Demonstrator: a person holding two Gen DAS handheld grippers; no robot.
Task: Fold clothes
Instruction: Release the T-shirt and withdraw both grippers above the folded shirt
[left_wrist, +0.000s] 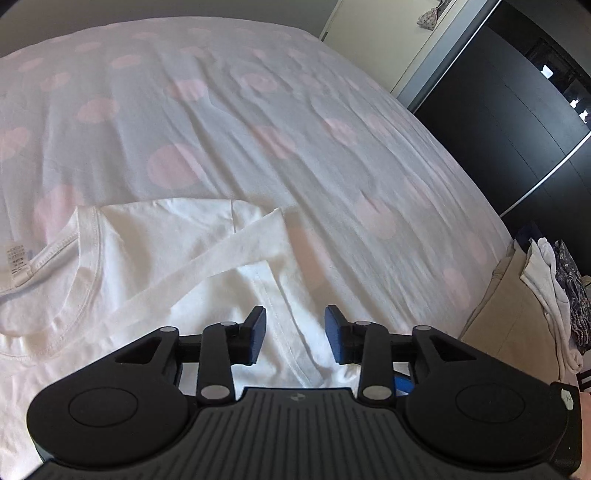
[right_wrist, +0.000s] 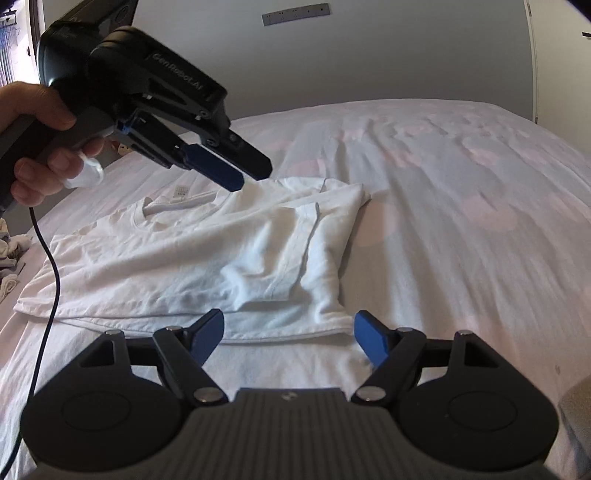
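A white T-shirt (right_wrist: 177, 254) lies on the bed, its right side folded over the body, with the sleeve (right_wrist: 295, 240) on top. In the left wrist view the shirt (left_wrist: 155, 258) shows its collar and label at the left and a hem seam running between the jaws. My left gripper (left_wrist: 294, 332) is open just above the folded sleeve edge, holding nothing. It also shows in the right wrist view (right_wrist: 251, 177), hovering over the shirt's shoulder. My right gripper (right_wrist: 288, 332) is open and empty at the shirt's near hem corner.
The bed sheet (left_wrist: 295, 129) is white with pale pink dots. A dark wardrobe (left_wrist: 517, 122) stands at the right, with a pile of clothes (left_wrist: 554, 295) on a beige seat beside the bed. A cable (right_wrist: 51, 280) hangs from the left gripper across the shirt.
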